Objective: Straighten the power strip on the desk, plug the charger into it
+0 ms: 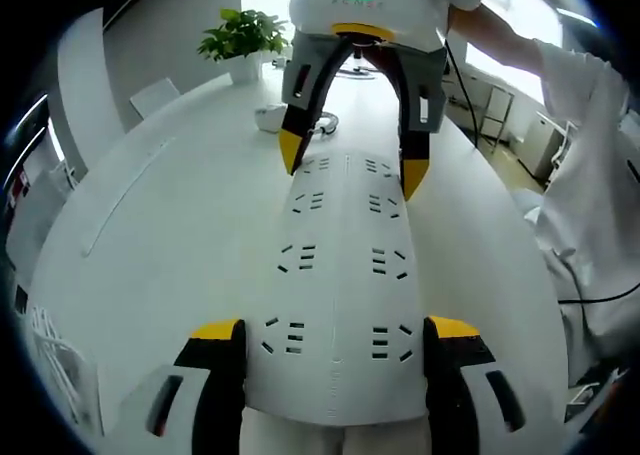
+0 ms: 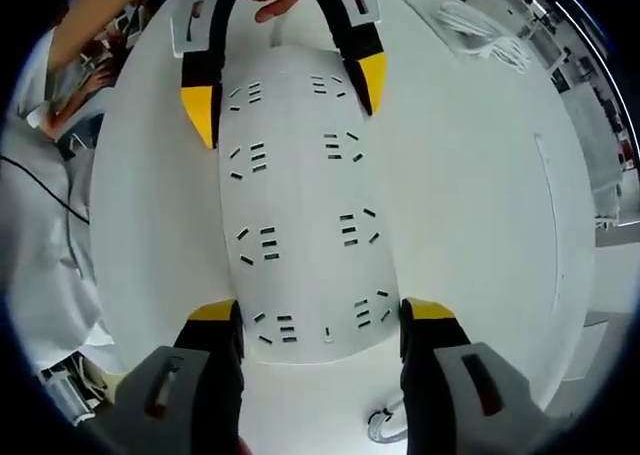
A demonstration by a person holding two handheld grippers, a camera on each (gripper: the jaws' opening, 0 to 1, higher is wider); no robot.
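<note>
You've got each hand-held gripper, left [image 1: 332,337] and right [image 2: 320,315], clamped across one end of the power strip [image 1: 345,265]. Turn both together, parallel to the desk [image 1: 180,205] edge.

- The left gripper [image 1: 335,337] straddles the near end of the white power strip [image 1: 340,275]; its yellow-tipped fingers [image 1: 218,331] sit against either side edge.
- Beyond the fingers, the strip runs straight ahead along the white tabletop [image 1: 170,225].
- At the strip's far end, the right gripper [image 1: 352,167] straddles it the same way, facing back.
- Farther ahead, left of the fingers' line, stands a potted plant [image 1: 243,37].
</note>
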